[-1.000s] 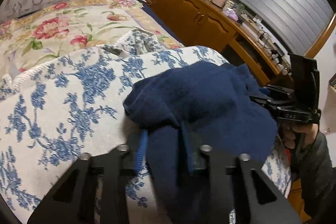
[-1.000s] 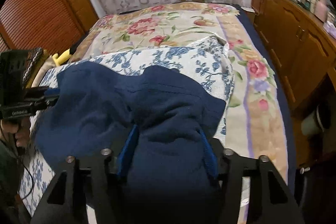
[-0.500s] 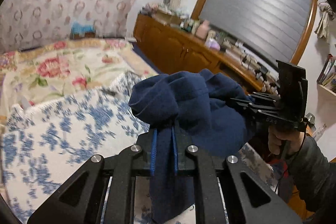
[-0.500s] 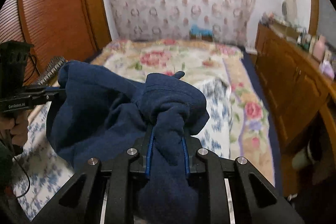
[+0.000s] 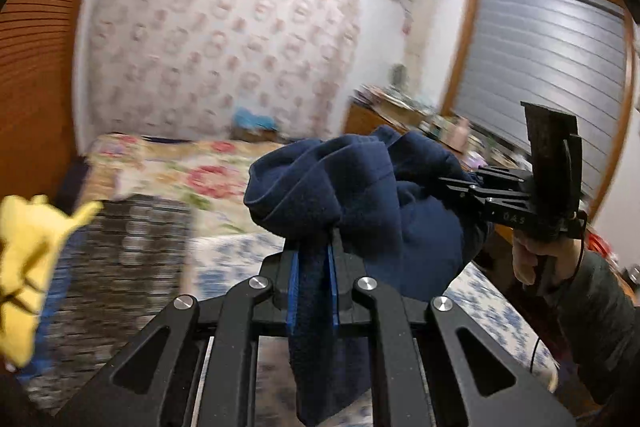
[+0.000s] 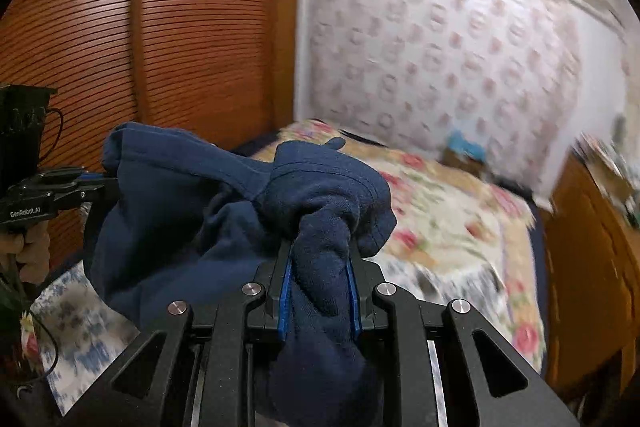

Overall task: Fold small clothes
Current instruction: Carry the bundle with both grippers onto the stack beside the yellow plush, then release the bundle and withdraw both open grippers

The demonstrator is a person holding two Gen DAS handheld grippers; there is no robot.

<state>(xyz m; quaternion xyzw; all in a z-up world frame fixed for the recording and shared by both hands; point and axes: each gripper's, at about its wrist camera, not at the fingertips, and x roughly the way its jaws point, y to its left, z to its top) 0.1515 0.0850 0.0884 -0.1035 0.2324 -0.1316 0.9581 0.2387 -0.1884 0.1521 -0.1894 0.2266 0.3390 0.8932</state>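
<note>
Navy fleece garment (image 5: 360,195), bunched and held in the air above the bed, slung between the 2 grippers. In the left wrist view, the left gripper (image 5: 314,287) has its 2 blue-padded fingers (image 5: 295,291) pressed onto a gathered fold of the cloth; a tail of fabric hangs down between the black linkage bars toward the camera. The right gripper (image 5: 460,183) enters from the right side of that view, its tips buried in the far edge of the garment, with the person's right hand (image 5: 532,259) wrapped around its handle.

In the right wrist view, the right gripper (image 6: 320,291) pinches a thick twisted wad of the navy fleece garment (image 6: 224,211) between its blue pads (image 6: 285,299), somewhat wider apart than those of the left. The left gripper (image 6: 96,183) reaches in from the left edge and grips the opposite hem; the left hand (image 6: 28,247) holds its body. The cloth sags in a loose pouch between the 2 grip points.

Below lies a white cover with blue flowers (image 5: 492,307), and beyond it a floral quilt (image 6: 452,211) on the bed. Surroundings: reddish slatted wardrobe doors (image 6: 140,39), patterned wallpaper (image 5: 224,47), a wooden sideboard (image 6: 592,267), a grey window shutter (image 5: 548,75), a yellow plush toy (image 5: 32,259) at the left edge. Background is motion-blurred.
</note>
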